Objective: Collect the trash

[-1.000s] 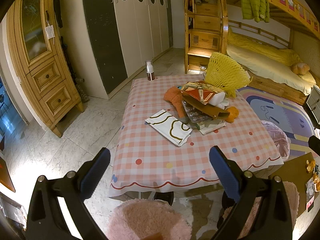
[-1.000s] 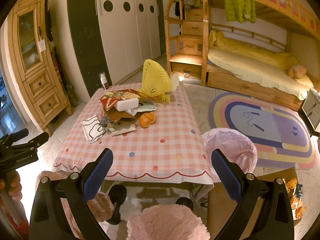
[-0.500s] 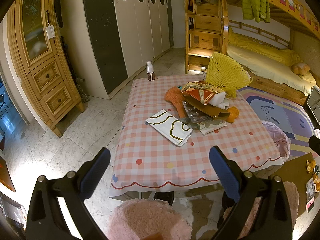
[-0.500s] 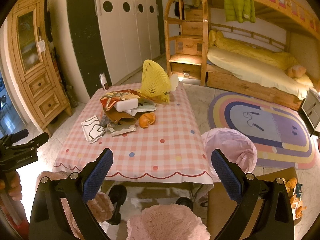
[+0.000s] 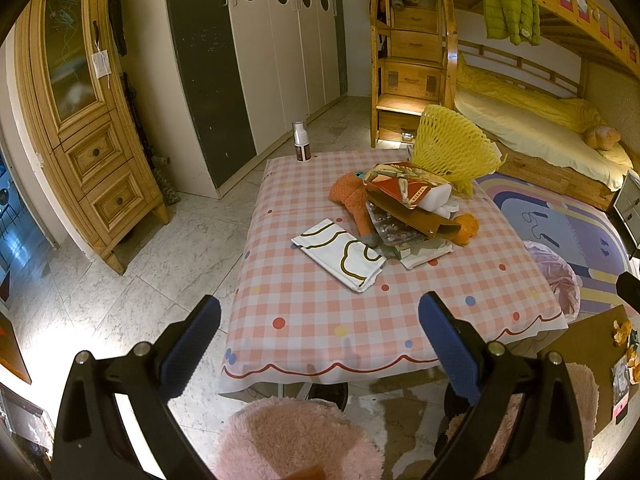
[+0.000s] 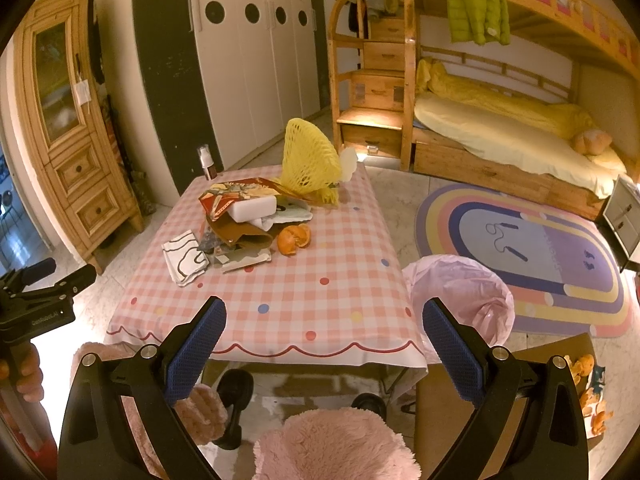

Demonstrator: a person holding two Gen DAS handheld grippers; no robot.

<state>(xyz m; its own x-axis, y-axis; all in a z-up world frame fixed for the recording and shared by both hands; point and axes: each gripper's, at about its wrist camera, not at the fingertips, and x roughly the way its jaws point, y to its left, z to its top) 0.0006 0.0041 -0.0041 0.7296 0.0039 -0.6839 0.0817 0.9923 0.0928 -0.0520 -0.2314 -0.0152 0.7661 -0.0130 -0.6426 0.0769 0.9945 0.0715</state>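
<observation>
Trash pile (image 6: 248, 216) on desk (image 6: 280, 292) untouched | left claw (image 5: 320, 332), right claw (image 6: 324, 336) both spread, empty, hanging short of desk | step: approach | next likely: reach orange peel (image 6: 295, 239), carry to pink bag (image 6: 460, 300)

Black-framed tool (image 6: 322, 344) — blue textured pads (image 6: 195, 348), silver screws.

Wide-open right hand-held gripper (image 6: 323, 336) above the checked table (image 6: 288, 292), trash pile (image 6: 248, 216) well beyond.
</observation>
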